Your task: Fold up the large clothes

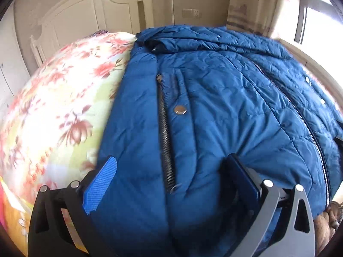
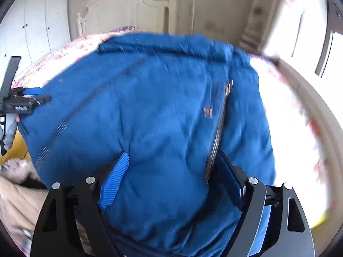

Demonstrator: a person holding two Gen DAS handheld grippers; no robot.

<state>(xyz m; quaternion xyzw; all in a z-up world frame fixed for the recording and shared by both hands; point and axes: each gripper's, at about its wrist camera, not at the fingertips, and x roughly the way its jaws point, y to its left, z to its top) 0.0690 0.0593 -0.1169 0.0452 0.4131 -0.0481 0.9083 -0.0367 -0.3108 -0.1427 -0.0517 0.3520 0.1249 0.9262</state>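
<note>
A large blue puffer jacket (image 1: 214,98) lies spread on a bed with a floral cover (image 1: 53,107), collar toward the headboard, black zipper (image 1: 165,141) running down it. My left gripper (image 1: 173,167) straddles a thick fold of the jacket's near hem, and the padding fills the gap between its blue pads. In the right wrist view the jacket (image 2: 150,107) is blurred. My right gripper (image 2: 173,167) holds a bulging fold of its near edge beside a second zipper (image 2: 216,141). The left gripper (image 2: 39,95) shows at the jacket's left edge.
A white headboard (image 1: 85,10) stands at the far end of the bed, and white wardrobe doors (image 2: 36,21) are on the left. A bright window (image 1: 317,21) and a curtain are on the right. A person's brown sleeve (image 2: 19,203) shows at lower left.
</note>
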